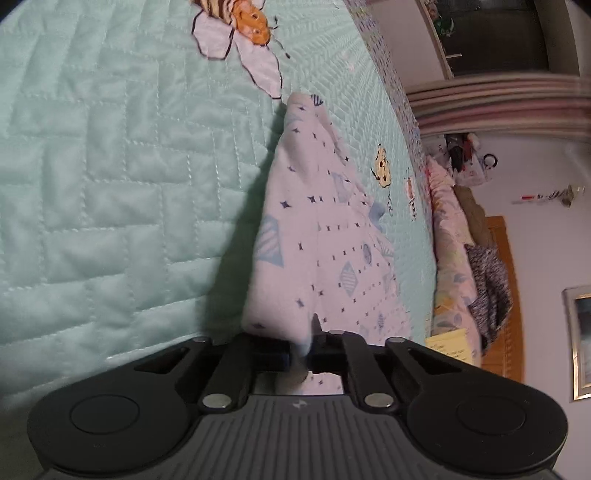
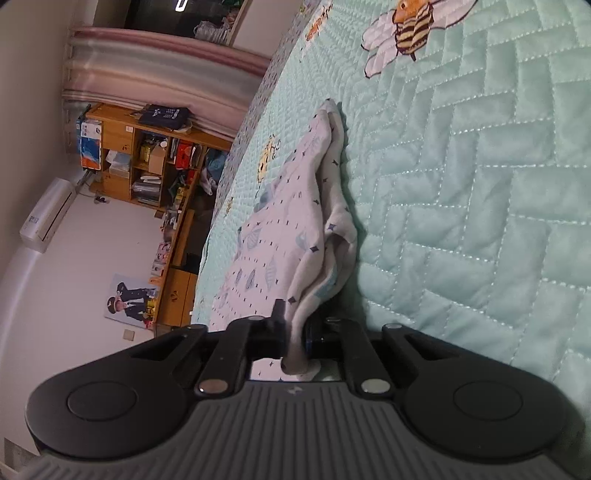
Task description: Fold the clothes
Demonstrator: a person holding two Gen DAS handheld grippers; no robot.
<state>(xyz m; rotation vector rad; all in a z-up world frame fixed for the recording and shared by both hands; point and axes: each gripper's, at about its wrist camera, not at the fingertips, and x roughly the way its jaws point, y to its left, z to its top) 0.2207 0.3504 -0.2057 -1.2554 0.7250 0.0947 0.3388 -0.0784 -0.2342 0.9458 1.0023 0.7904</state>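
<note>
Mint quilted bedspread (image 1: 110, 184) carries the patterned garment (image 1: 314, 236), pinched at two edges.

Left wrist view: bee appliqué (image 1: 240, 22) on the quilt; piled bedding (image 1: 454, 251), wooden door and striped curtain at right; left gripper (image 1: 298, 356) clenched on the garment's near edge. Right wrist view: wooden shelving (image 2: 147, 155), wall air conditioner (image 2: 46, 214), uniformed-figure poster (image 2: 129, 301), lettering unreadable; right gripper (image 2: 295, 341) clamps bunched fabric of the garment draped across the bed.

Bare quilt (image 1: 92, 184) flanks the raised garment (image 1: 314, 229) blocking the middle.
</note>
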